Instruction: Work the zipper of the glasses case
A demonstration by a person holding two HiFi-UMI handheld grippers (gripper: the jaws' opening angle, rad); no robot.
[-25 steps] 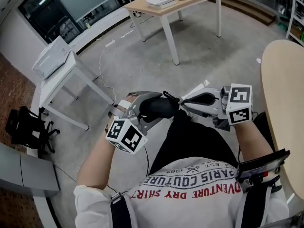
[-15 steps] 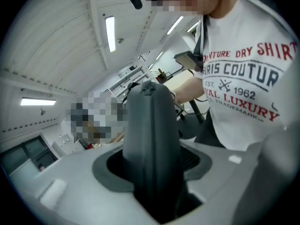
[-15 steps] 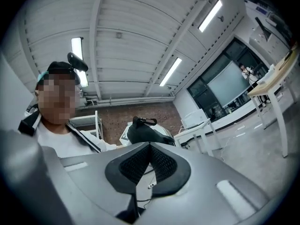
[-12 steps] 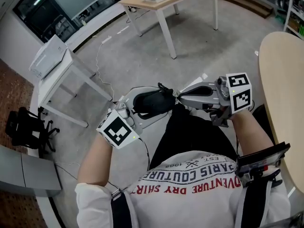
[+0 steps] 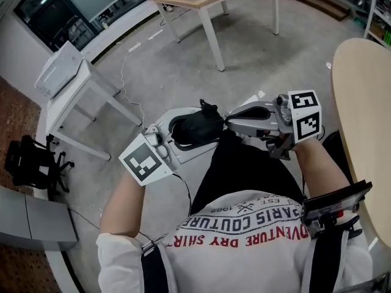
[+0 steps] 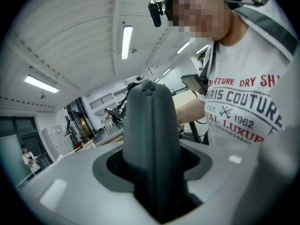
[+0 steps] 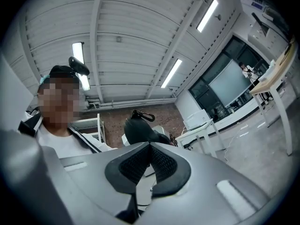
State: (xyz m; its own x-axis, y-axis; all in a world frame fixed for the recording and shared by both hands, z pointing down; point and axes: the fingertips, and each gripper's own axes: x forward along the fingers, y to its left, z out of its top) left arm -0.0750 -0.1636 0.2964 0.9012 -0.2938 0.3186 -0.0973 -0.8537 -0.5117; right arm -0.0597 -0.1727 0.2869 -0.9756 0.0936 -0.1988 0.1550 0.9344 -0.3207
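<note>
Case: dark zip case (image 5: 195, 129), lying crosswise in the air above the person's lap (image 5: 244, 170). No desk is under it, and the left claw alone carries it.
Left claw: (image 5: 186, 136) clenched on the case's body. In the left gripper view the case (image 6: 150, 139) rises from between the jaws and fills the gap.
Why held so: a grip on the body probably steadies the case, so a tug on the zipper would move the slider and not drag the whole case along.
Right claw: (image 5: 228, 122) closed, its pads (image 7: 165, 167) pressed together with nothing visible between them. Its tip is at the case's right end, touching or just beside it; I cannot tell which.
Zipper pull: too small to find in any view, so whether the right claw has it pinched is unknown.
Clip: a black loop (image 5: 204, 106) sticks up from the case's far side. The right gripper view shows it on top of the case (image 7: 143, 115), beyond the closed jaws.
Step in hand: most likely the right claw is at the zipper's end, to draw it along the rim.
Next move needs: a firm hold by the left claw and a pull that follows the curve of the seam.
Risk: the case may twist in the grip, or a thin pull may slip from the pads.
</note>
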